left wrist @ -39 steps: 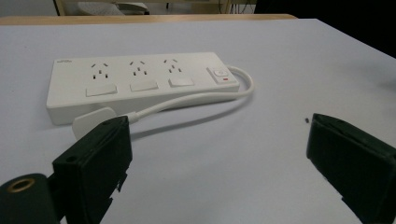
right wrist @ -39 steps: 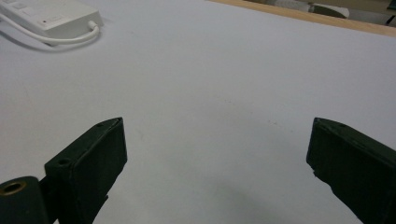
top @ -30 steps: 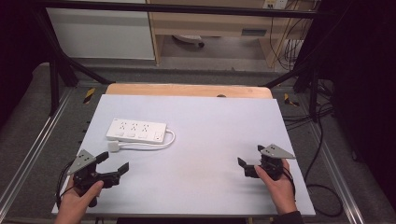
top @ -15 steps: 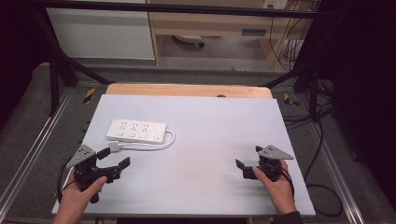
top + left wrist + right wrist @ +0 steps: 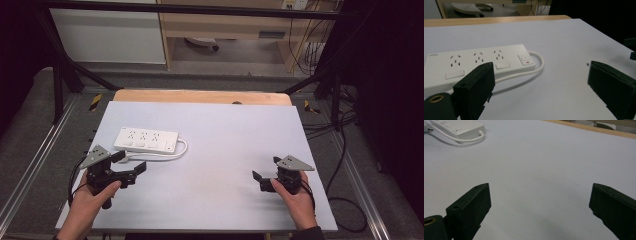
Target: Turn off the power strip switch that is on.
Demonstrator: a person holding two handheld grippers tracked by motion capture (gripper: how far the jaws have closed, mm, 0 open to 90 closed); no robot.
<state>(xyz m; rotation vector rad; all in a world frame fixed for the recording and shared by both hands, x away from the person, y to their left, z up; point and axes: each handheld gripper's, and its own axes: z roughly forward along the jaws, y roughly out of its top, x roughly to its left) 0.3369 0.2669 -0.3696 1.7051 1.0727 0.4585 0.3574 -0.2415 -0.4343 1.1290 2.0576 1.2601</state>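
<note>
The left hand-held black two-jaw gripper [image 5: 129, 162] is spread wide, its jaws far apart with nothing between them. It holds nothing, hovering just in front of the white three-socket plastic power strip [image 5: 146, 140]. In the left gripper view one jaw overlaps the near edge of the power strip [image 5: 474, 62], though I cannot tell whether it actually touches it. The other jaw hangs over bare surface well to the side of the strip's switch end. The left hand [image 5: 90, 200] grips the tool from below, and a grey three-cornered plate sits on top of it.

The power strip lies flat on the pale grey tabletop [image 5: 225, 135], sockets facing up. At the end farthest from the left gripper's overlapping jaw sits a white rocker switch with a small red mark [image 5: 525, 59]. From that same end a white round cord [image 5: 172, 152] curls out and doubles back along the strip's near side, passing close to the left gripper.

The right hand-held black two-jaw gripper [image 5: 265, 175] is well apart from the power strip, across the tabletop. Its jaws are likewise spread wide and empty, over bare surface. The right hand [image 5: 295, 197] holds it from beneath. In the right gripper view the power strip [image 5: 456, 127] lies far off.

Beyond the strip, a light wooden board edge [image 5: 200, 96] borders the tabletop's far side.
</note>
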